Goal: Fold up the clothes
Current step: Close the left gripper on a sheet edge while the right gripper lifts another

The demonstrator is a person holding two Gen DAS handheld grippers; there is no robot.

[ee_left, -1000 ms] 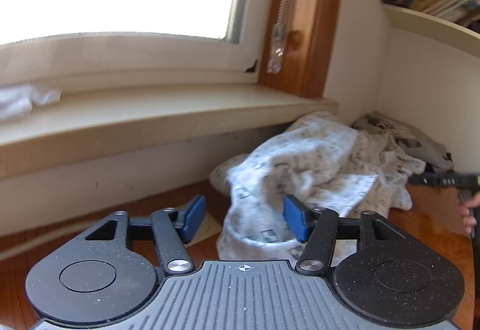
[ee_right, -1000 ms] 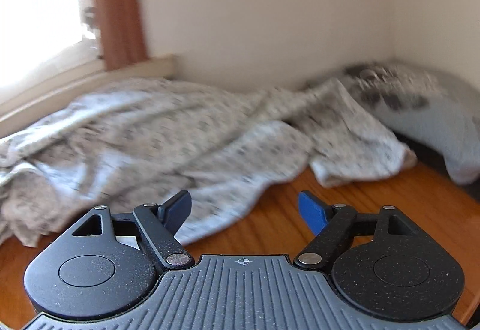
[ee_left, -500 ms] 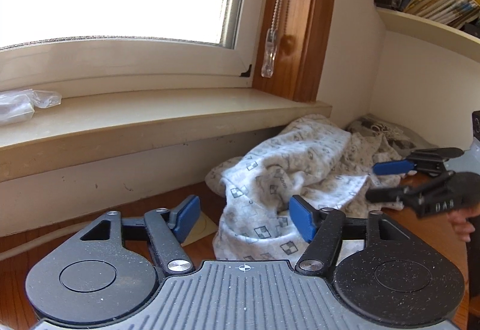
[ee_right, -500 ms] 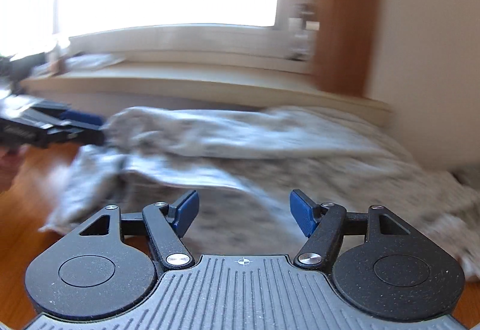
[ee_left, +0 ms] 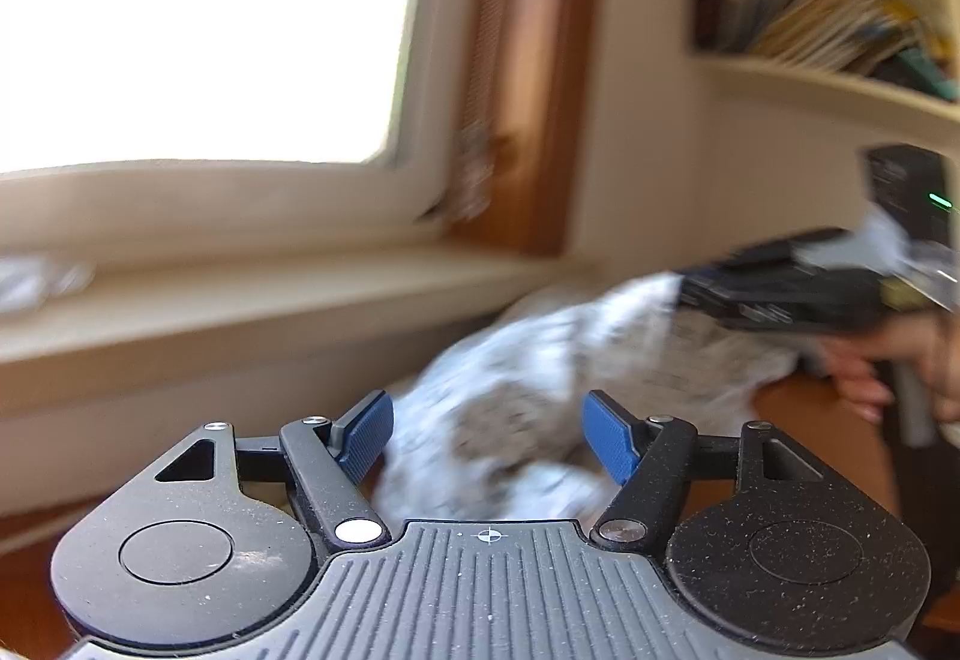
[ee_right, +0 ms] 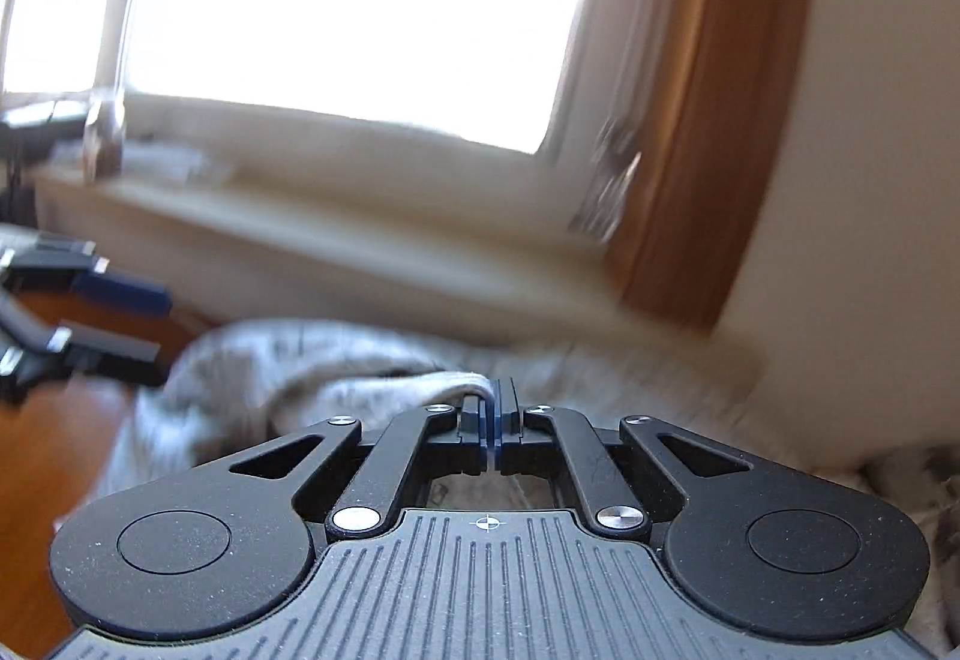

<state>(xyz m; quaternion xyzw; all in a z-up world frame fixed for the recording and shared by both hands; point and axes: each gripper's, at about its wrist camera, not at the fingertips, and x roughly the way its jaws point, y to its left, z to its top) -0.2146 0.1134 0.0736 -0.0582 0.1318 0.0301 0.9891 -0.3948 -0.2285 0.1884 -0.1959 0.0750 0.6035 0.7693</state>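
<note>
The right gripper (ee_right: pixel 493 423) has its jaws clenched on a fold of the patterned garment (ee_right: pixel 336 372), heaped on the wooden desk (ee_right: pixel 42 480) below the windowsill (ee_left: pixel 252 294). The left gripper (ee_left: pixel 487 435) hangs nearby, jaws released, gripping nothing

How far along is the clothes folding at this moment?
Barely begun. Done: no fold is visible; the patterned garment lies crumpled on the wooden table. In hand: the right gripper has its jaws shut on an edge of the cloth. The left gripper is open, holding nothing, with the cloth just beyond it. Left: spreading it flat and every fold.
</note>
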